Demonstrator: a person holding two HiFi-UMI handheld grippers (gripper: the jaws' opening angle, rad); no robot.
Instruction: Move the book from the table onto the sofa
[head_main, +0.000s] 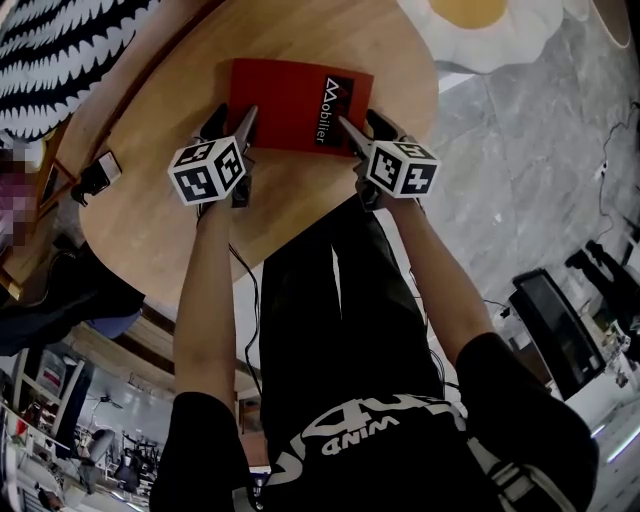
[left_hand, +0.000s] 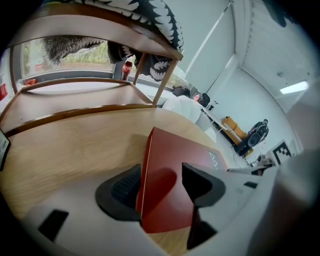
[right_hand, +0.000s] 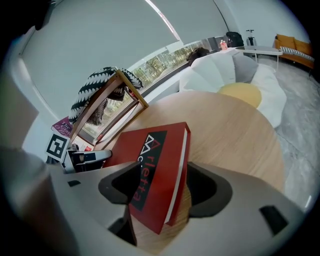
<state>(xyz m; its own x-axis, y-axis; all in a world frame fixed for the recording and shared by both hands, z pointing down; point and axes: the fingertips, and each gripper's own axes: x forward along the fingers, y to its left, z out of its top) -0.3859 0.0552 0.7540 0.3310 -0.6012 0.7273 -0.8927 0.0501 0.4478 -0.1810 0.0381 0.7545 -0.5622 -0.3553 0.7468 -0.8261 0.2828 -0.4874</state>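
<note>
A red book (head_main: 290, 100) with white lettering on a black panel lies at the far side of the round wooden table (head_main: 300, 205). My left gripper (head_main: 232, 120) holds its near left corner, and my right gripper (head_main: 362, 125) holds its near right corner. In the left gripper view the book (left_hand: 180, 150) fills the gap between the jaws of the left gripper (left_hand: 160, 185), one jaw at the spine and one on the cover. In the right gripper view the book (right_hand: 155, 145) sits tilted between the jaws of the right gripper (right_hand: 160, 182), its page edge showing.
A white cushioned seat with a yellow centre (head_main: 490, 30) stands beyond the table, seen again as the white seat (right_hand: 240, 85). A wooden-framed chair with a black-and-white throw (head_main: 50, 50) is at the far left. A small dark device (head_main: 100, 172) lies near the table's left edge.
</note>
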